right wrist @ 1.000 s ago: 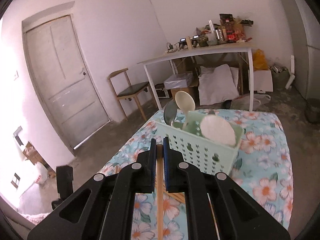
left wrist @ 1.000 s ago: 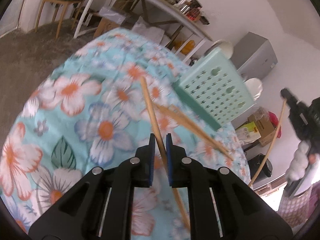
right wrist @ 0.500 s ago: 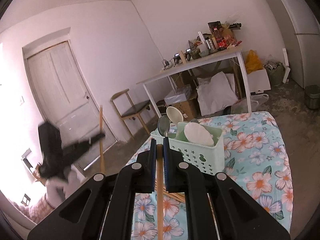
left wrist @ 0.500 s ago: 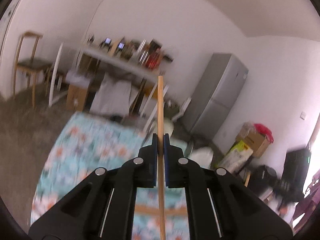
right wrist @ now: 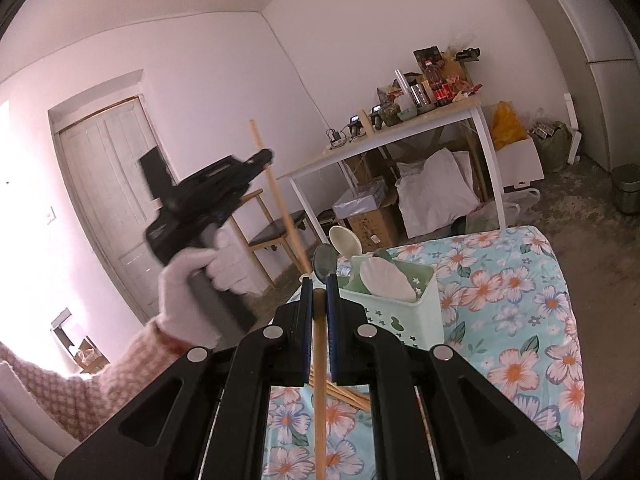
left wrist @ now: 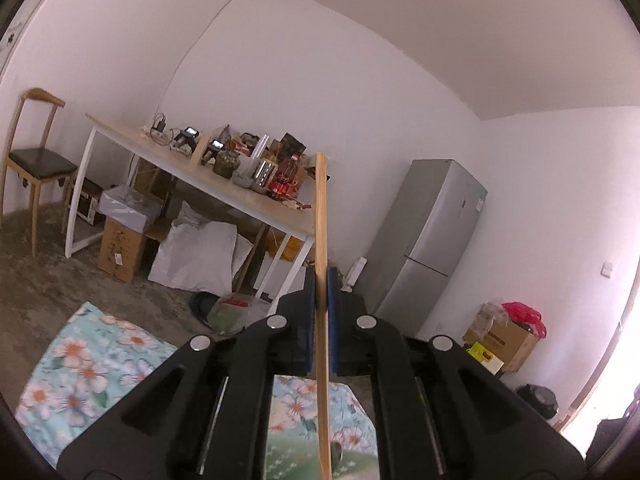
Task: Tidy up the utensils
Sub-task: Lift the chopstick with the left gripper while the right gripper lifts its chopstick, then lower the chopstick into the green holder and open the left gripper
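My left gripper (left wrist: 320, 292) is shut on a wooden chopstick (left wrist: 321, 216) that stands upright, high above the floral tablecloth (left wrist: 92, 364). In the right wrist view the same left gripper (right wrist: 264, 158), held by a white-gloved hand (right wrist: 200, 280), hangs left of the mint green basket (right wrist: 404, 316), its chopstick (right wrist: 280, 204) slanting down toward the basket's near left corner. The basket holds pale spoons (right wrist: 346, 240) and a dark spoon (right wrist: 325, 262). My right gripper (right wrist: 319, 284) is shut on a second chopstick (right wrist: 319, 380), just in front of the basket. Loose chopsticks (right wrist: 348, 396) lie on the cloth.
A white table (left wrist: 224, 196) crowded with bottles and boxes stands by the far wall, with cartons and bags beneath it. A grey fridge (left wrist: 428, 240) stands to the right, a wooden chair (left wrist: 36, 164) to the left. A white door (right wrist: 108, 184) is behind the left hand.
The left gripper has lifted its chopstick off the cloth, risen and levelled out, the stick now upright. In the right wrist view it came in from the left toward the basket. The right gripper shifted slightly.
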`<state>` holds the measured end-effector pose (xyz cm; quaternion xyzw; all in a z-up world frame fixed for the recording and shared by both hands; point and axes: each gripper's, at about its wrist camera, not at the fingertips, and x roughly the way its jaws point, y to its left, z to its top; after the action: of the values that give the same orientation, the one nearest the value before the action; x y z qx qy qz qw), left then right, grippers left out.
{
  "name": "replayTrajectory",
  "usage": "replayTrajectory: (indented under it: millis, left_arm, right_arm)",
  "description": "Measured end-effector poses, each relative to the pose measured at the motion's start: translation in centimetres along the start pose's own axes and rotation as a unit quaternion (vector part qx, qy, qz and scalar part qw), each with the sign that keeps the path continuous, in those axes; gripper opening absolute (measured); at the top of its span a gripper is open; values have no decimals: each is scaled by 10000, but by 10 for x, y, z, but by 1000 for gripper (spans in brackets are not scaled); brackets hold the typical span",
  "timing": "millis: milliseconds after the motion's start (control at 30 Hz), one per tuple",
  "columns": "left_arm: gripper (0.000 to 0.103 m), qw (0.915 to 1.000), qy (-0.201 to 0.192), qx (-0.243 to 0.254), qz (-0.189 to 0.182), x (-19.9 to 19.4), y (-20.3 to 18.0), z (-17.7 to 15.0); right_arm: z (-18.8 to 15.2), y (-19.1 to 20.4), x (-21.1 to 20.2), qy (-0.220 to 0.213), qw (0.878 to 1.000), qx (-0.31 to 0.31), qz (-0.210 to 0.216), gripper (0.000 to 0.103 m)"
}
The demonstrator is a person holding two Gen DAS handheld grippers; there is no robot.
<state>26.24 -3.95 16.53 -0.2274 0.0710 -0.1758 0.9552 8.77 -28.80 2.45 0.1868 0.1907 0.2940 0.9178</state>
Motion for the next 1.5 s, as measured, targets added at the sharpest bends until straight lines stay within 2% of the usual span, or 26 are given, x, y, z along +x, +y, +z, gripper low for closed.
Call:
replayTrajectory:
  millis: [233,367,433,533,600,800,967,1033,1333,1500]
  left_arm:
    - [5,9997,154,70,190,39,9,-21]
    - [5,9989,347,91,305,40,17,-38]
    - [9,9987,410,43,303,36,21,-43]
    - [23,9982,445,73,397,21,25,-47]
    - [23,9980,451,151,408,9,26,-46]
    - [35,9967,482,429,494,-35,18,-45]
    - [51,9941,573,782,494,-81,14,-55]
    - [59,9914,677,955,581,-100,14,-65]
    - [83,9784,980,1391,1169,-159,25,-94]
    - [88,9716,1041,1480,1524,-182,33,-107]
  right_arm:
    - [2,-12,9,89,9999,52,44,7]
    - [1,-16,12,117,9999,84,51,7]
    - [1,-17,12,121,9999,96,56,7]
    - [0,-15,11,121,9999,83,49,7]
    - [0,-14,10,112,9999,82,39,7]
    - [-3,-8,3,52,9999,83,36,7]
    - [-5,-5,1,67,9999,115,3,7]
    - [-5,-3,0,77,9999,134,-4,7]
    - [-8,13,7,167,9998,54,-7,7]
    - [-10,23,9,198,9998,2,-4,7]
